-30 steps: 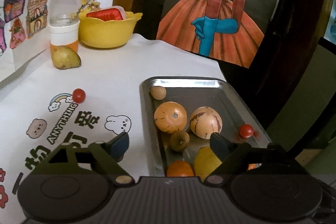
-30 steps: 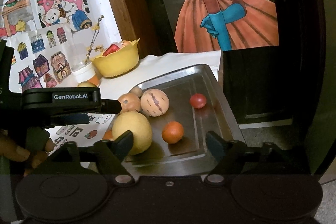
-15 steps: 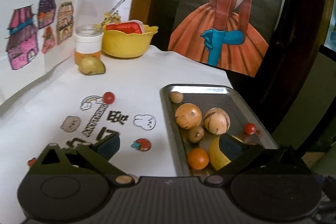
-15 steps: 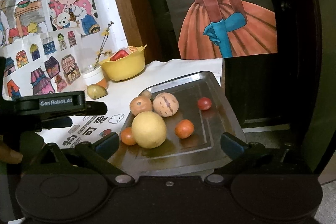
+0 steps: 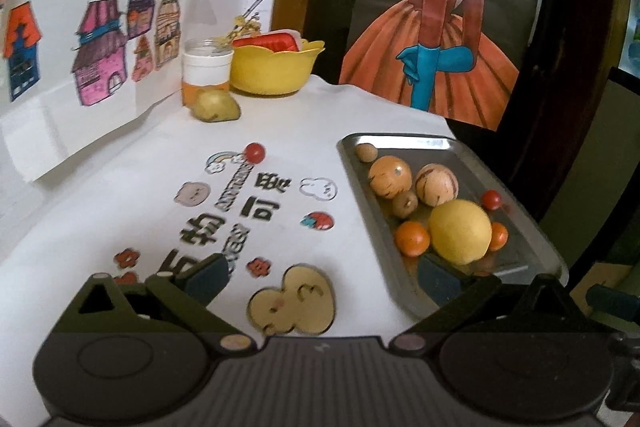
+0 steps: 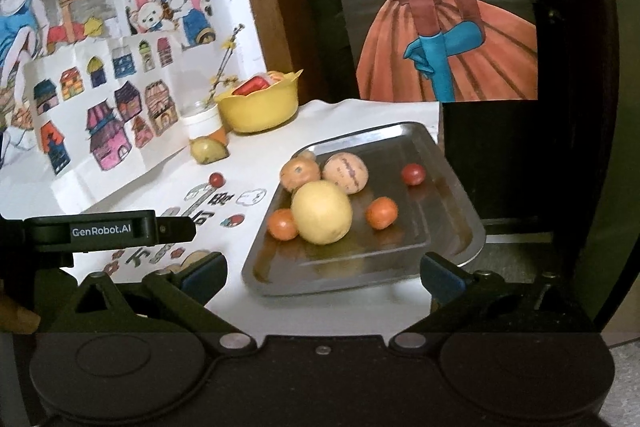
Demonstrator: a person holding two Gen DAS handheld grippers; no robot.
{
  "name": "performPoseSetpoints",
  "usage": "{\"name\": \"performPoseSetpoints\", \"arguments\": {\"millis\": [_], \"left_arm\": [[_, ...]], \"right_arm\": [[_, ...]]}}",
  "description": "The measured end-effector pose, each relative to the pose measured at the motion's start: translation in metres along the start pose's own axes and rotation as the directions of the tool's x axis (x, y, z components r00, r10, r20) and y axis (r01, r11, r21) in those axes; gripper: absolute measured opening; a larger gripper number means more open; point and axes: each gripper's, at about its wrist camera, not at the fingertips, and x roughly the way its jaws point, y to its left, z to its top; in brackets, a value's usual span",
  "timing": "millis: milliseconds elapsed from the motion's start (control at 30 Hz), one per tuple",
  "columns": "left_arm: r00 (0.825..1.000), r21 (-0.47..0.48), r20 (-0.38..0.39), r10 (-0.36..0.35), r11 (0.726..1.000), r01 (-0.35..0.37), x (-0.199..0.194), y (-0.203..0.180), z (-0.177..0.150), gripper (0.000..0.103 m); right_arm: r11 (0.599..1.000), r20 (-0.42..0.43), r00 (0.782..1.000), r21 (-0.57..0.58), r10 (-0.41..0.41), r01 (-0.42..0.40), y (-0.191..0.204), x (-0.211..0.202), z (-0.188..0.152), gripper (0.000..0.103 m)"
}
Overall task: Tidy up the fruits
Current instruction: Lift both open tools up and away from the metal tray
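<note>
Both grippers were empty and hanging back at the near edge of the table, so nothing was in hand at this point. The left gripper had its jaws spread wide over the printed tablecloth, and the right gripper was just as wide, sitting in front of the metal tray. The tray already had most of the fruit: a big yellow one with small orange ones either side, two tan round ones behind it, and a cherry tomato off on its own. What looked left over was the loose red tomato out on the cloth, left of the tray and ahead of the left gripper, so I'd guess the left hand was the nearer one for it. It's round, so no long axis to worry about. Further back, a pear-ish green fruit lay against the jar, next to the yellow bowl.
</note>
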Motion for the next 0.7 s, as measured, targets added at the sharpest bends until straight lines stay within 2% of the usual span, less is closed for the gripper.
{"name": "performPoseSetpoints", "arguments": {"millis": [233,700], "left_arm": [[0.999,0.054,-0.027,0.025,0.998,-0.023,-0.016,0.012,-0.020,0.103],[0.998,0.057,-0.010,0.062,0.996,-0.062,-0.056,0.048,-0.039,0.103]], "right_arm": [[1.000,-0.049,0.999,-0.021,0.011,-0.012,0.021,-0.008,-0.018,0.102],[0.995,-0.078,0.996,-0.090,0.032,-0.039,0.065,-0.029,-0.036,0.102]]}}
